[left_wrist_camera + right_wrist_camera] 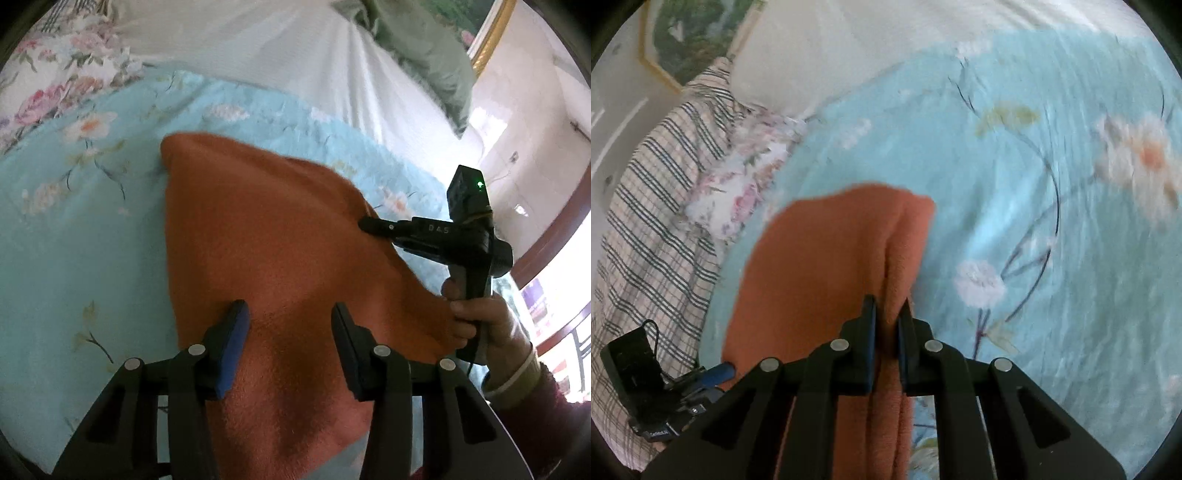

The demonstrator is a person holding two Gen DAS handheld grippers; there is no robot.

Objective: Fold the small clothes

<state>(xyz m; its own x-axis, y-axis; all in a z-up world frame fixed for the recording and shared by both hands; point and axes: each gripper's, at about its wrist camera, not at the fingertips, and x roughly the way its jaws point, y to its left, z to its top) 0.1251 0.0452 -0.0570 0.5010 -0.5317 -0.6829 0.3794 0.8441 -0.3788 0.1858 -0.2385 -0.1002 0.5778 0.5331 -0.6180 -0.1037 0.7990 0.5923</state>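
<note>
The fuzzy orange cloth point(266, 236) lies on the light blue flowery bedspread point(74, 229). The right gripper point(886, 314), marked "DAS", pinches a fold at the cloth's edge. The left gripper point(291, 317) hangs unclenched over the cloth.

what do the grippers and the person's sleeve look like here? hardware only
Both grippers, left and right, are black plastic with silver pivot pins and blue pads. The right carries a black camera box with a green LED, "DAS" lettering and a thin black cable. Sleeve: maroon knit over a beige cuff.
</note>
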